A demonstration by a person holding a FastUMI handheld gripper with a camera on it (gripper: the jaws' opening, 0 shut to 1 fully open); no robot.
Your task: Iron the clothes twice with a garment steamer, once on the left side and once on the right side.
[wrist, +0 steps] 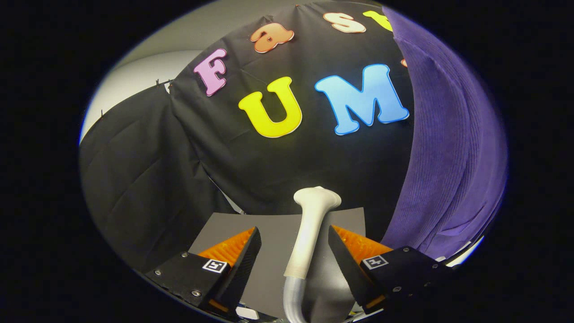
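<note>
A white garment steamer head (309,229) stands upright between my two fingers, its flared nozzle at the top and a grey hose (293,298) leaving its lower end. My gripper (293,242) is open; the fingers stand wide on either side of the handle with gaps showing, neither pressing on it. A purple ribbed garment (448,148) hangs to the right, beyond the right finger, reaching from high up down to the level of the fingertips.
A grey board or tabletop (278,233) lies under and behind the steamer. The booth's black cloth wall (188,148) closes off the back and left side. A pale wall (148,72) shows above the cloth at the left.
</note>
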